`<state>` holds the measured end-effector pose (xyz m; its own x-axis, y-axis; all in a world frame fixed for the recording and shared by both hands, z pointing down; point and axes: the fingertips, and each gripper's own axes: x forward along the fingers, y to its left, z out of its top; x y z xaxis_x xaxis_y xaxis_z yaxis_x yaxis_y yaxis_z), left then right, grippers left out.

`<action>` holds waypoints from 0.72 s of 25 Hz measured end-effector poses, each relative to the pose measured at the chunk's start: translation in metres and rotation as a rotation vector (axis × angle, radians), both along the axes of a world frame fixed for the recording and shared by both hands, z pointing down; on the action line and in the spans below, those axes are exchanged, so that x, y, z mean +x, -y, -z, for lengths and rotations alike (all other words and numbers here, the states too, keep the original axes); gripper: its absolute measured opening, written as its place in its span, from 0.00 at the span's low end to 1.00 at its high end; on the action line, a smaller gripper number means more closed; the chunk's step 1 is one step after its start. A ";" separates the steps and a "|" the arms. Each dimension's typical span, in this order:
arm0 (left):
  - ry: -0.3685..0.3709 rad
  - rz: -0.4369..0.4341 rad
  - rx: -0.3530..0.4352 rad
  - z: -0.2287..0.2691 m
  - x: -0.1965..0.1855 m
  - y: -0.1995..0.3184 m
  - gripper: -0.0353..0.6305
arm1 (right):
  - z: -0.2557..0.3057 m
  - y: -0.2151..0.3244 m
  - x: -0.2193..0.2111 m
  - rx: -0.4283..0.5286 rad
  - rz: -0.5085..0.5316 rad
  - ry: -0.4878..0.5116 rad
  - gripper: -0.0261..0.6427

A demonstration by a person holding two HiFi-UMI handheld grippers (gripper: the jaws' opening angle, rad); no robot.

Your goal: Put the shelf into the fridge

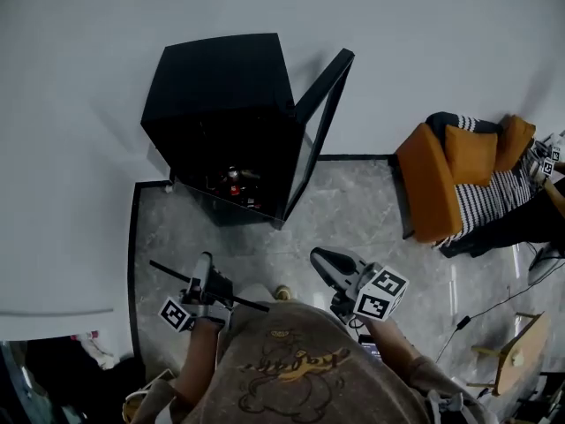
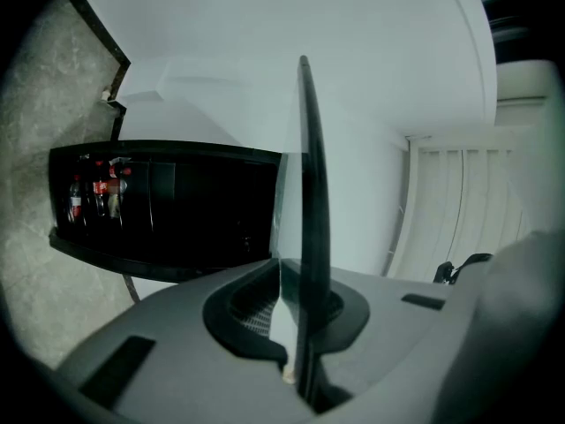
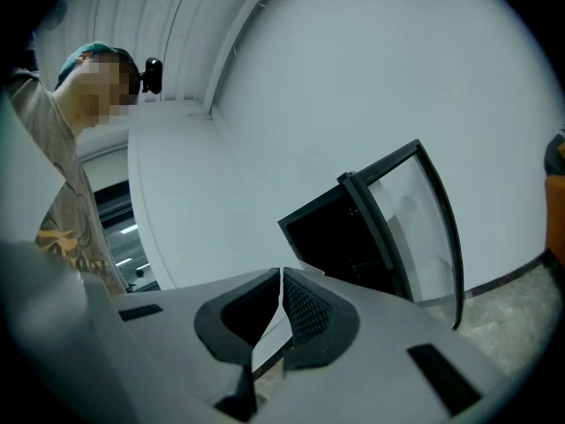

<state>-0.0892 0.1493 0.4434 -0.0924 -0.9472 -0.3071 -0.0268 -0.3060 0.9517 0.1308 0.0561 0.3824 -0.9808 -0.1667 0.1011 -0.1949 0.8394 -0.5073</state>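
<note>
Glass with a thin black rim, the flat fridge shelf (image 2: 311, 193) stands edge-on in the left gripper (image 2: 296, 299), whose jaws are clenched on its near edge. The black mini fridge (image 2: 168, 206) lies ahead of this gripper and well apart from it, its glass door (image 1: 322, 122) swung open. The right gripper (image 3: 281, 281) is beside the shelf but clear of it, jaws pressed together on nothing. The step in hand looks like carrying the shelf to the fridge. Next, the shelf likely needs turning flat, lining up with the opening and sliding in. The rails inside are too dark to make out.
</note>
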 end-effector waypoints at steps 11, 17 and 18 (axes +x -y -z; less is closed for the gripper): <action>-0.015 0.042 -0.009 -0.022 -0.031 0.047 0.08 | -0.004 0.037 -0.034 -0.007 0.046 -0.018 0.08; -0.004 0.052 -0.021 -0.035 -0.041 0.072 0.08 | -0.007 0.060 -0.051 -0.007 0.065 -0.028 0.08; -0.012 0.053 -0.023 -0.037 -0.041 0.075 0.08 | -0.008 0.062 -0.054 -0.011 0.069 -0.030 0.08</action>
<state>-0.1306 0.0742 0.4805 -0.1460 -0.9477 -0.2838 -0.0314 -0.2823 0.9588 0.0767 -0.0056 0.3903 -0.9864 -0.0976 0.1322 -0.1522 0.8457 -0.5114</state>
